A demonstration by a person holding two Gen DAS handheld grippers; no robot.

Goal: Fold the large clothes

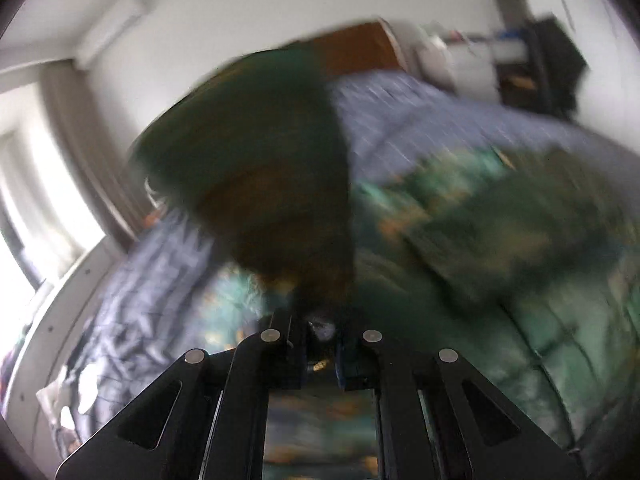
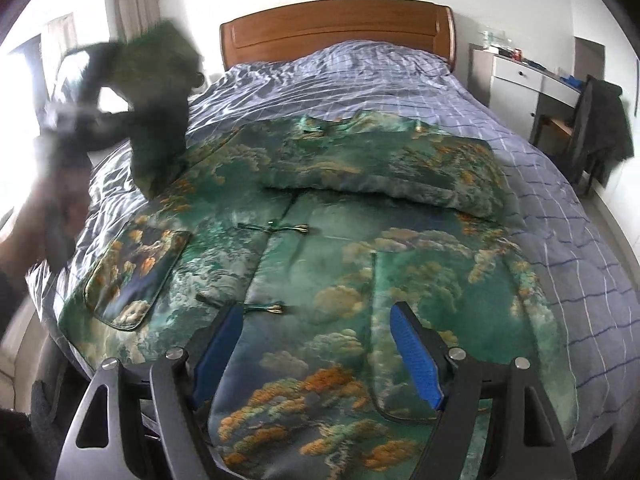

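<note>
lifting a sleeve of the green jacket off the bed

gripping tight, the left gripper [image 1: 320, 330] has its jaws pinched nearly together on a sleeve [image 1: 256, 168] of the jacket; that sleeve hangs up in front of the left wrist camera as a dark green blur; in the right wrist view the same sleeve [image 2: 160, 96] rises above the jacket's left edge, smeared, with the left gripper [image 2: 68, 114] itself only a dark blur beside it; the jacket [image 2: 344, 272], green with orange and pale cloud patterns, lies spread flat on the bed [image 2: 568, 216], front side up, frog closures down its middle seam; its other sleeve [image 2: 384, 168] is folded across the chest, lying on top of the body; a patch pocket [image 2: 136, 276] shows near the jacket's left edge; the right gripper [image 2: 320, 340] hovers over the lower front of the jacket, jaws spread wide, blue pads [image 2: 416, 360] apart with nothing between them but the cloth below; whether the tips touch the fabric i cannot tell; the wooden headboard [image 2: 336, 28] stands at the far end; a white cabinet [image 2: 516, 88] sits to the right of the bed.
</note>
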